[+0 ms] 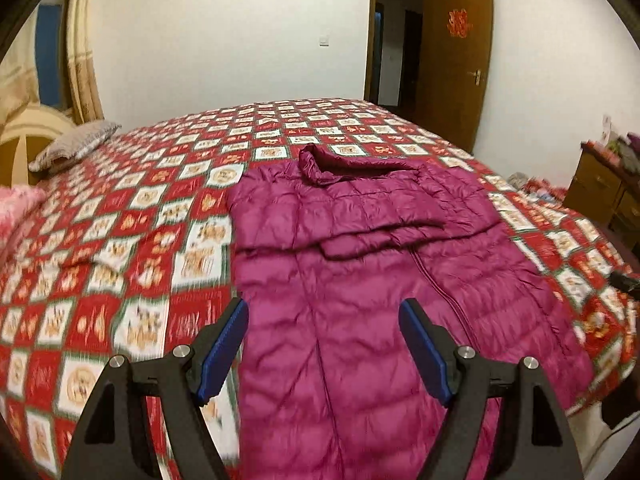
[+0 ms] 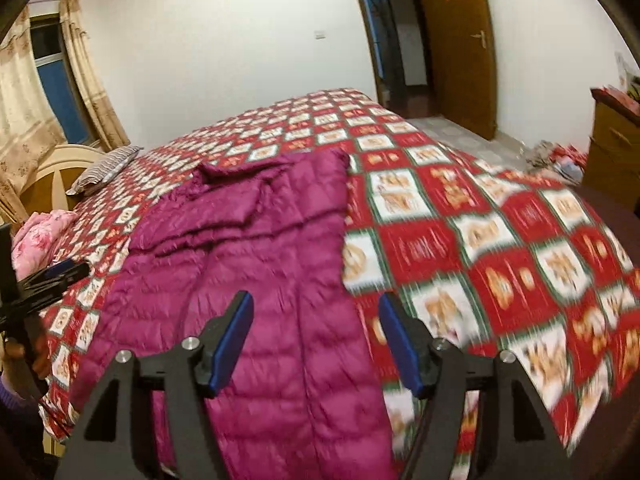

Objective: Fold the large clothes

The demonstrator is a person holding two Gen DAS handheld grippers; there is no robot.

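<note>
A magenta quilted down coat (image 1: 360,280) lies flat on the bed, hood at the far end and both sleeves folded across the chest. My left gripper (image 1: 324,312) hovers over its lower left part, open, with nothing between the blue pads. In the right wrist view the same coat (image 2: 240,248) runs away from me. My right gripper (image 2: 316,302) hangs open above its right edge, holding nothing. The left gripper (image 2: 60,274) shows at the far left of that view, held by a hand.
The bed has a red, white and green check cover (image 1: 140,220). A grey striped pillow (image 1: 76,144) and a pink blanket (image 2: 36,232) lie by the headboard. A wooden dresser (image 2: 612,148) and an open door (image 1: 456,60) stand beyond the bed.
</note>
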